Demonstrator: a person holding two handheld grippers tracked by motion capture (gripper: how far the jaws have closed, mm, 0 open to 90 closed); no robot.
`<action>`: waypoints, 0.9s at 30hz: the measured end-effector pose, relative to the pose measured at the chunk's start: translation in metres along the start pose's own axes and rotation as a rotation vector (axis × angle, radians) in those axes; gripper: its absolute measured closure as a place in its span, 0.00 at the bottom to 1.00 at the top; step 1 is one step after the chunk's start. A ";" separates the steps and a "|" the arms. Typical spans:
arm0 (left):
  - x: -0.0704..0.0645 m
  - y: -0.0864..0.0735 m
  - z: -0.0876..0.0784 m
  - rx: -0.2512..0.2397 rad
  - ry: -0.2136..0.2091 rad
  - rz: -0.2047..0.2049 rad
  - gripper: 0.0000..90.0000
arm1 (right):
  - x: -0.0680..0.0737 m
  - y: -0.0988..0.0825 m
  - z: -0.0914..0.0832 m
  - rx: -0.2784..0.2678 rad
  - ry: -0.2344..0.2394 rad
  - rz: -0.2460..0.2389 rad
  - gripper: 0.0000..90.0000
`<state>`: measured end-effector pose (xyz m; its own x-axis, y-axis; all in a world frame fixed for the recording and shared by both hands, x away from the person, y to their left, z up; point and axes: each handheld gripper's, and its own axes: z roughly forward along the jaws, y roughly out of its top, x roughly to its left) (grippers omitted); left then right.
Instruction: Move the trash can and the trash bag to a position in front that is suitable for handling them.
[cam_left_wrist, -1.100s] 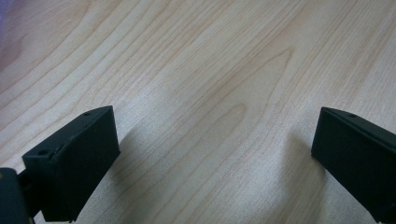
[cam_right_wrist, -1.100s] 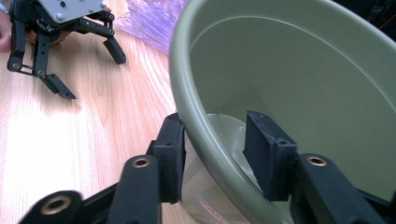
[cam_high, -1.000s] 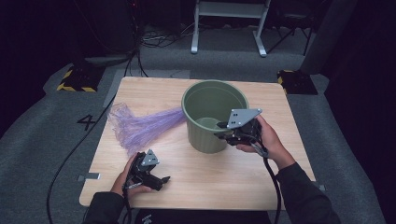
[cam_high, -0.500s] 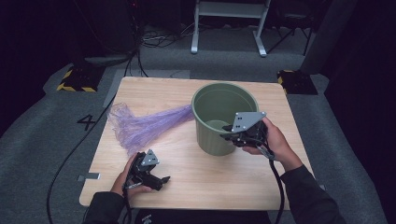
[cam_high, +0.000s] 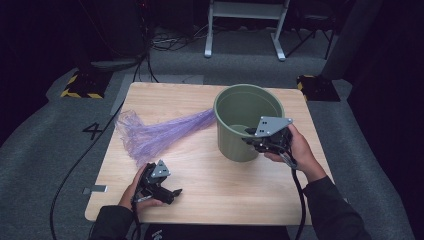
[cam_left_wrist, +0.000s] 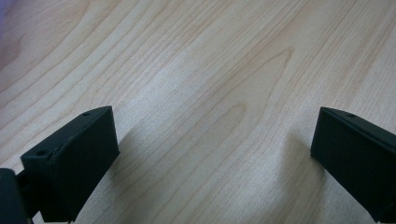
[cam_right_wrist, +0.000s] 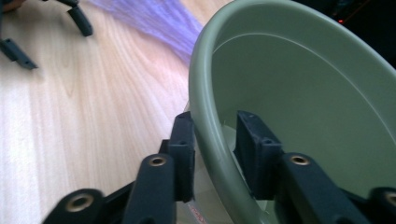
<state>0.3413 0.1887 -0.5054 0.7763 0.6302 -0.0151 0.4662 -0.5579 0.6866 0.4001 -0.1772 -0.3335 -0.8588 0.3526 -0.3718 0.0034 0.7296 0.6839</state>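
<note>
**Right jaws straddle bucket rim**

While my left gripper (cam_high: 162, 186) rests wide open and empty at 7 o'clock, my right gripper (cam_right_wrist: 212, 140) straddles the green bucket (cam_high: 240, 107) rim at 2 o'clock, jaws just loosened; purple mesh (cam_high: 150, 135) lies beyond.

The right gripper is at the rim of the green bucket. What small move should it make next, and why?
Probably draw the right gripper back off the rim. Its jaws straddle the green bucket wall, one outside and one inside, and have just been opening, with a gap at the inner jaw. The bucket stands upright on the table, so it seems placed. The purple bag still waits beside it.
</note>
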 end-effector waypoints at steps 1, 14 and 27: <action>0.000 0.000 0.000 0.000 0.000 0.000 0.00 | 0.000 0.000 0.000 0.000 0.000 0.000 0.66; 0.001 0.001 0.001 0.000 0.006 0.005 0.00 | 0.005 -0.052 -0.055 -0.169 -0.152 0.153 0.27; 0.001 0.002 0.002 0.002 0.006 0.006 0.00 | 0.010 -0.150 -0.048 -0.095 -0.115 0.359 0.25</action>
<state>0.3438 0.1868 -0.5052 0.7765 0.6301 -0.0070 0.4625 -0.5624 0.6854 0.3662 -0.3115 -0.4098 -0.7486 0.6428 -0.1627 0.2410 0.4923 0.8364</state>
